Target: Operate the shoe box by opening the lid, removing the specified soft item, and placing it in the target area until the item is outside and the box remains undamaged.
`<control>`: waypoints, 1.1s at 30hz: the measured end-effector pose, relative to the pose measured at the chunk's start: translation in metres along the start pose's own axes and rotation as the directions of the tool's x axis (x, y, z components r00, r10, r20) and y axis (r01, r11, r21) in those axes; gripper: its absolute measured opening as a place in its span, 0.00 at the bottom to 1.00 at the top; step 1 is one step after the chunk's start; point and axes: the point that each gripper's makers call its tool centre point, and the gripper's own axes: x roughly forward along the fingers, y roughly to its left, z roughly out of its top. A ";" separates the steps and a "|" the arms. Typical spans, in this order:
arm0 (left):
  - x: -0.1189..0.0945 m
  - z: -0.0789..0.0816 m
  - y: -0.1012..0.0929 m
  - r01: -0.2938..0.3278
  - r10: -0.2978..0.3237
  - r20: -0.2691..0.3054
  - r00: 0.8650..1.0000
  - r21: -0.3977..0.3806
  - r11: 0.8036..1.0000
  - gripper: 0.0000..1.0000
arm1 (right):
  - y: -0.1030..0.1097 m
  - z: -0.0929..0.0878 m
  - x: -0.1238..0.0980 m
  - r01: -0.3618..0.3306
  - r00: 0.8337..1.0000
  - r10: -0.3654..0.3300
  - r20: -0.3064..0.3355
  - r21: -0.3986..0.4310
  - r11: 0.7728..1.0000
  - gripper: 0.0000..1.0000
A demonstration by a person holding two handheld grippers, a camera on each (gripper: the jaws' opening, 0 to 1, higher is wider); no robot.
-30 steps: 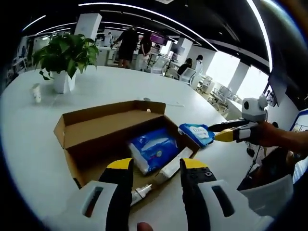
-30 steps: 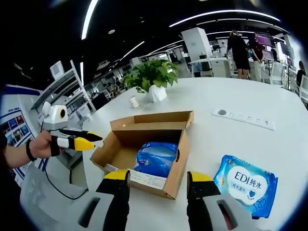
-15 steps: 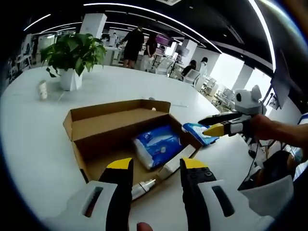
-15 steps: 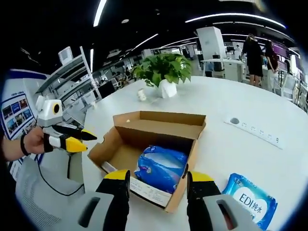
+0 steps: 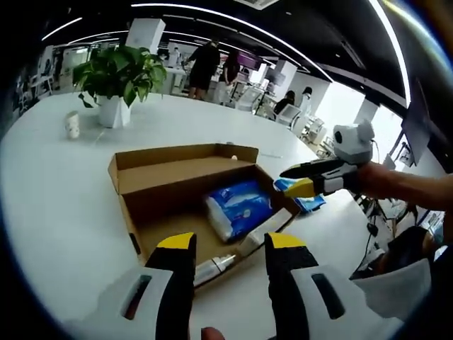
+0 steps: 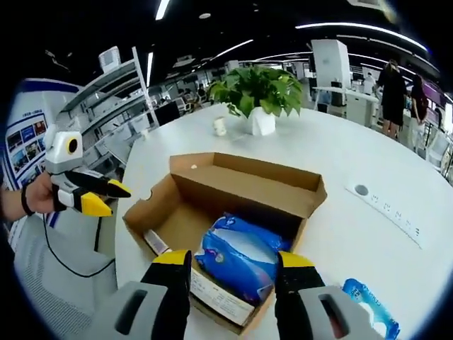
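An open cardboard shoe box (image 5: 166, 185) (image 6: 249, 185) lies on the white table, its lid folded back. Inside it lies a soft blue pack (image 5: 239, 209) (image 6: 241, 256), with a white tube (image 5: 211, 268) (image 6: 218, 295) along the box's near wall. A blue EDI wipes pack (image 5: 306, 202) (image 6: 371, 313) rests on the table outside the box. My left gripper (image 5: 230, 244) (image 6: 95, 197) is open, short of the box's near edge. My right gripper (image 6: 233, 262) (image 5: 301, 186) is open just above the box, and the blue pack shows between its jaws.
A potted plant (image 5: 117, 71) (image 6: 258, 92) and a small white cup (image 5: 72, 124) (image 6: 220, 126) stand at the table's far side. A white power strip (image 6: 389, 214) lies on the table beyond the box. People stand in the office behind.
My right gripper has swung away from the wipes pack lying on the table and closed in over the box and blue pack. The left gripper has drifted only slightly.
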 end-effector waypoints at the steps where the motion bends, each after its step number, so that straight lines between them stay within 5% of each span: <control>1: 0.000 0.000 0.001 -0.001 0.001 0.001 1.000 0.000 1.000 0.39 | 0.000 0.000 0.002 0.000 1.000 0.000 -0.005 -0.010 1.000 0.45; 18: -0.014 -0.003 0.011 -0.022 0.023 0.024 0.999 -0.038 0.999 0.39 | -0.001 -0.004 0.043 -0.051 0.989 0.014 -0.149 -0.243 0.969 0.52; 33: -0.020 -0.003 0.007 -0.032 0.034 0.036 0.999 -0.044 0.998 0.39 | -0.007 -0.014 0.063 -0.081 0.969 0.004 -0.249 -0.303 0.949 0.55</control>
